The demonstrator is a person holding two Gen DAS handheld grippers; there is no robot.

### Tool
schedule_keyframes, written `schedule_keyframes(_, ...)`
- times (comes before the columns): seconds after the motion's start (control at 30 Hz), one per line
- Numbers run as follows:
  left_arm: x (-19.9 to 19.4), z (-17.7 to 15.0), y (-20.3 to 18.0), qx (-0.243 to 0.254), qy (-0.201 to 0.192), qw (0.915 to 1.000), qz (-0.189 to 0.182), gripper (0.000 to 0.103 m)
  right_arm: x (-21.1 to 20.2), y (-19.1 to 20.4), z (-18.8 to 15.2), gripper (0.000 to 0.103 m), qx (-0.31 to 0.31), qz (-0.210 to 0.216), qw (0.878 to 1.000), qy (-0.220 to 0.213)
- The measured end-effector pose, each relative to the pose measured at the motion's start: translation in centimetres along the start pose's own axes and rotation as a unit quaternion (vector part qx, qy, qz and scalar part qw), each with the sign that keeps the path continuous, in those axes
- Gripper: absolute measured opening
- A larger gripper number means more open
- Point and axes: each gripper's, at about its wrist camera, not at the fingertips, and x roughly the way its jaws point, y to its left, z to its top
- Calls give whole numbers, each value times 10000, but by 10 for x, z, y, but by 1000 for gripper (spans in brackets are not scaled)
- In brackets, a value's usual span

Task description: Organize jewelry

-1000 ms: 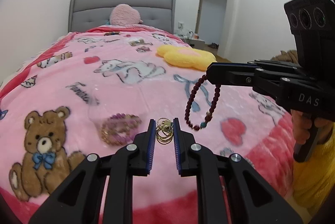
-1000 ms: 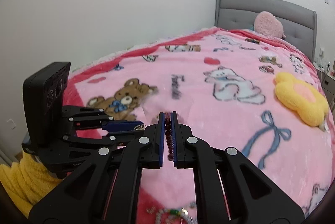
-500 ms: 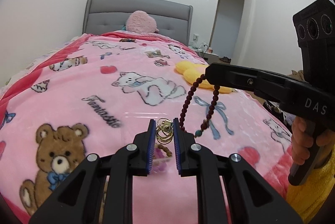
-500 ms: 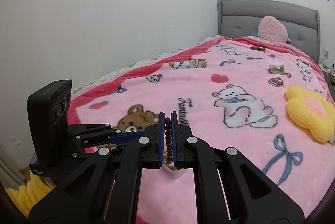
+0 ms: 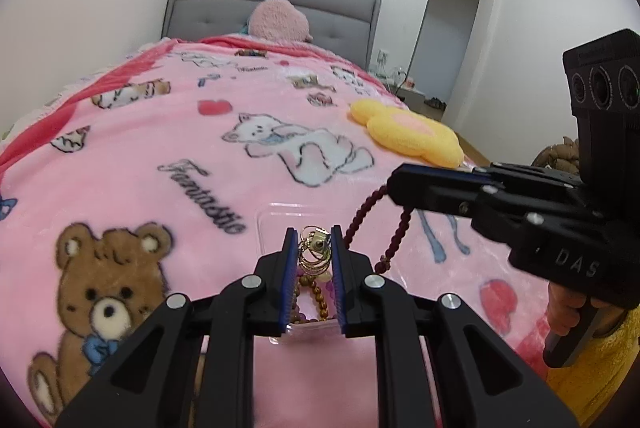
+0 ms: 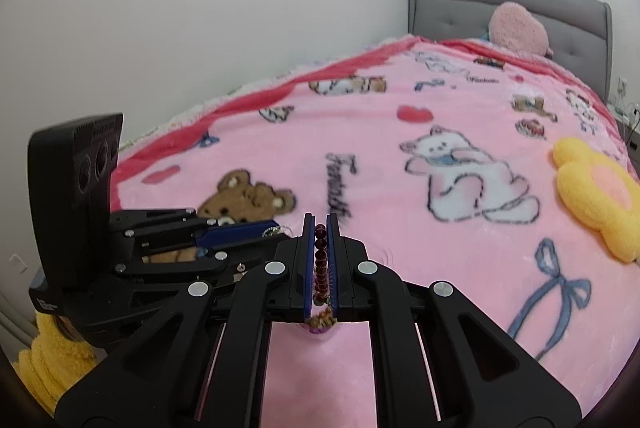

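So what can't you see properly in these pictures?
- Clear tray: left wrist view, its near part and the brown beads in it are hidden behind the left gripper.
- Dark red bead bracelet: left wrist view, its top is hidden inside the right gripper.
- Gold rings: too tangled to count.
- Person: only a hand and yellow sleeve, cut off by the edge.

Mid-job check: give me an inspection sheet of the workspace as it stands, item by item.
Surface: pink cartoon blanket on a bed.
Job's things: clear tray holding beaded bracelets; gold rings; dark red bead bracelet.
Clutter: yellow flower cushion, pink pillow.
Grippers: left gripper shut on the gold rings; right gripper shut on the dark red bead bracelet.
Cables: some by the wall socket.
Surroundings: grey headboard, doorway.
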Motion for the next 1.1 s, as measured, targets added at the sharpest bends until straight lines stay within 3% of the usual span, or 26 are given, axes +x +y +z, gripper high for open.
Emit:
schedule_keyframes(0.93,32,-12,-17,808,824,9914,612,17,35,-16,-25,6,218,72,9981,574)
schedule_keyframes(1.0,31,-13,-16,809,815,9915,614,18,34,-17,-25,6,256,110,9980,572)
schedule_keyframes(1.1,27,-14,-17,836,766,9915,644,28,33,-19,-26,8,354,170,9976,564)
